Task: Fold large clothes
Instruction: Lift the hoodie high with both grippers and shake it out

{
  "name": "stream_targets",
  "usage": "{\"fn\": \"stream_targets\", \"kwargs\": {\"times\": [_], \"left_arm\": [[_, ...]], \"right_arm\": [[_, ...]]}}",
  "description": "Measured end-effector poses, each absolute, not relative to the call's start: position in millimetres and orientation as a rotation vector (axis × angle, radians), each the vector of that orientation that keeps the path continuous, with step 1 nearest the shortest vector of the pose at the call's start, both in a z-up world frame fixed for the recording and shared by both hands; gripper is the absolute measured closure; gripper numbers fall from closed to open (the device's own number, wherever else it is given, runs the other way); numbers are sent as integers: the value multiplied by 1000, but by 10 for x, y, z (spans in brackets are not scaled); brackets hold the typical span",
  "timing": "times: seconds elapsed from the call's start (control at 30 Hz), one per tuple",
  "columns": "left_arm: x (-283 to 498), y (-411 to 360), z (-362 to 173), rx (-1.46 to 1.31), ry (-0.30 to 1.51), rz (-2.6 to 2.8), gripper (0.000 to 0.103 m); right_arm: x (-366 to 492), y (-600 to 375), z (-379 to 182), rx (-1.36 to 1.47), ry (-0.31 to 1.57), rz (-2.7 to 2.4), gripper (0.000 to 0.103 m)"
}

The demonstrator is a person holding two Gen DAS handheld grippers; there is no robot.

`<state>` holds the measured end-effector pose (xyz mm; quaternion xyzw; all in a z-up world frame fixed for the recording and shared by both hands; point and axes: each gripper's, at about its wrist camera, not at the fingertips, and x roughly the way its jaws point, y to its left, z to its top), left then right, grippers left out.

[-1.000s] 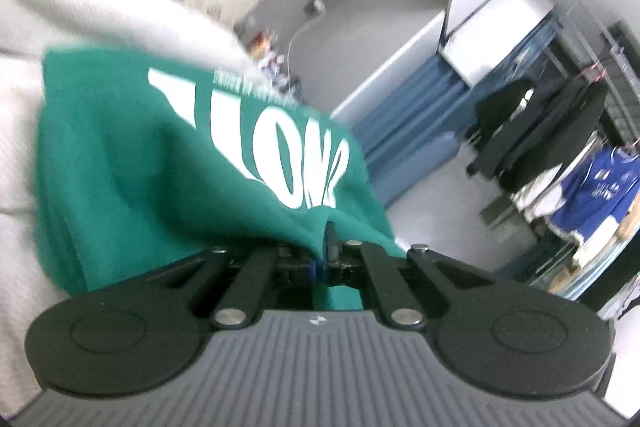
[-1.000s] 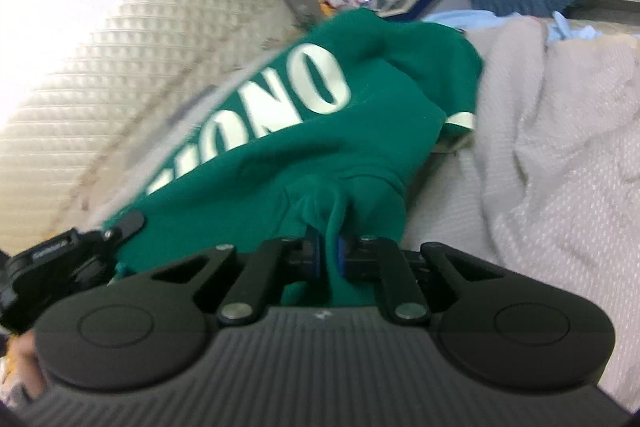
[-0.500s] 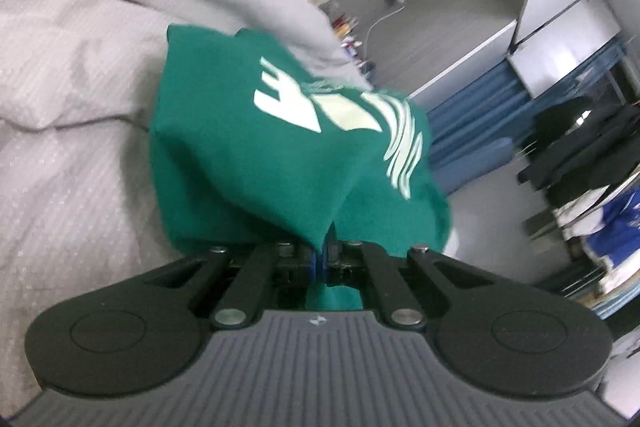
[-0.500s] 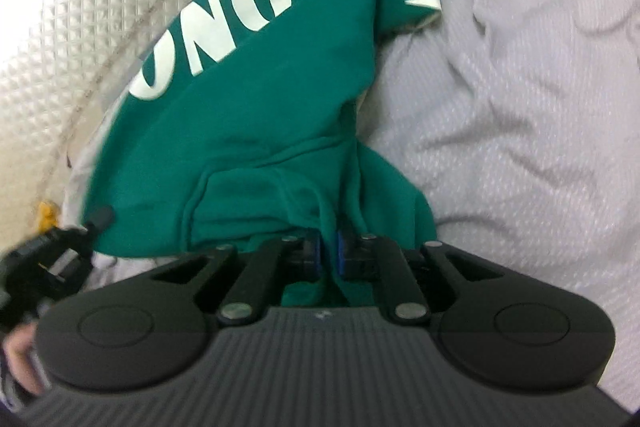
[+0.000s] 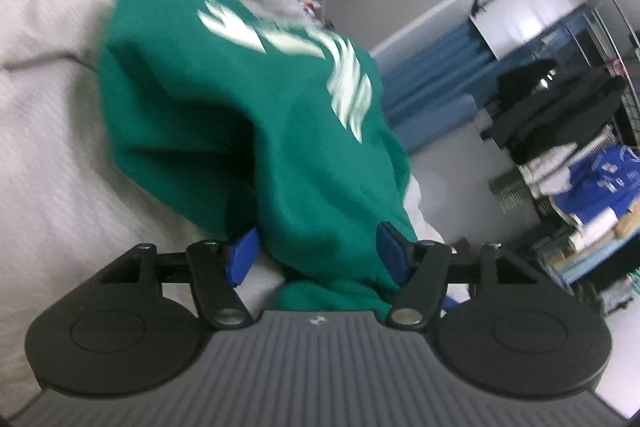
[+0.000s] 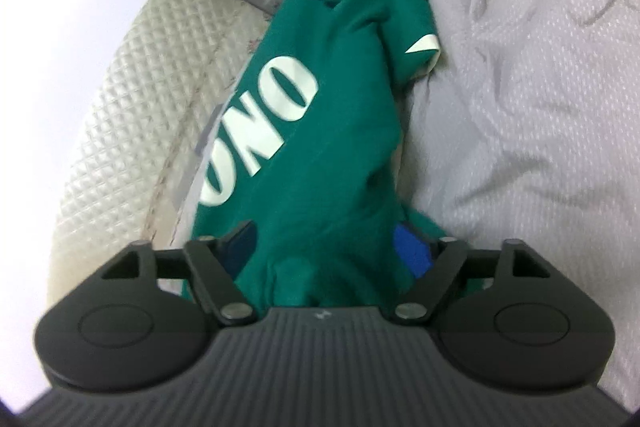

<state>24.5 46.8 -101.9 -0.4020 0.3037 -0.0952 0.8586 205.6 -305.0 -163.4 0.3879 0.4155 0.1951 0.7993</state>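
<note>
Both the left gripper [image 5: 316,251] and right gripper [image 6: 320,247], jaws just sprung apart and released, straddle the green sweatshirt [image 6: 320,147] bunched at twelve o'clock on the grey blanket [image 6: 520,107], so loose cloth may snag a pad and undo the fold.

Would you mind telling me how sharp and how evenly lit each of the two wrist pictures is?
Left wrist view: the white print on the green sweatshirt is smeared by motion blur, and the clothes rack is soft; lighting is fairly even. Right wrist view: the sweatshirt's letters read clearly, but the wall at upper left is blown out to white glare, and the fisheye bends the quilted headboard.
</note>
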Motion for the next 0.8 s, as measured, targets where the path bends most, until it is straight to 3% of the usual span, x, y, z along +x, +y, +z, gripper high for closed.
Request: {"fn": "stream_targets", "kwargs": {"times": [0.17, 0.43, 0.47, 0.53, 0.57, 0.67, 0.73, 0.8], "left_arm": [[510, 334, -1273, -912, 663, -265, 25], [880, 256, -1529, -992, 671, -333, 26], [948, 224, -1563, -979, 690, -335, 30], [1042, 180, -1627, -967, 729, -332, 43], [1082, 165, -1649, -970, 740, -338, 54], [1110, 160, -1625, -957, 732, -346, 82], [1075, 161, -1553, -960, 684, -387, 94], [1010, 152, -1408, -951, 603, -446, 95]], "right_arm": [[2478, -2978, -1858, 895, 988, 420, 22], [2884, -2746, -2307, 964, 1095, 511, 23], [2892, -2713, -2318, 950, 1098, 525, 24], [2878, -2674, -2276, 928, 1090, 566, 39], [2872, -2676, -2233, 925, 1079, 592, 56], [2828, -2637, -2005, 874, 991, 672, 79], [2769, -2623, -1821, 835, 915, 725, 85], [2710, -2652, -1676, 831, 853, 761, 88]]}}
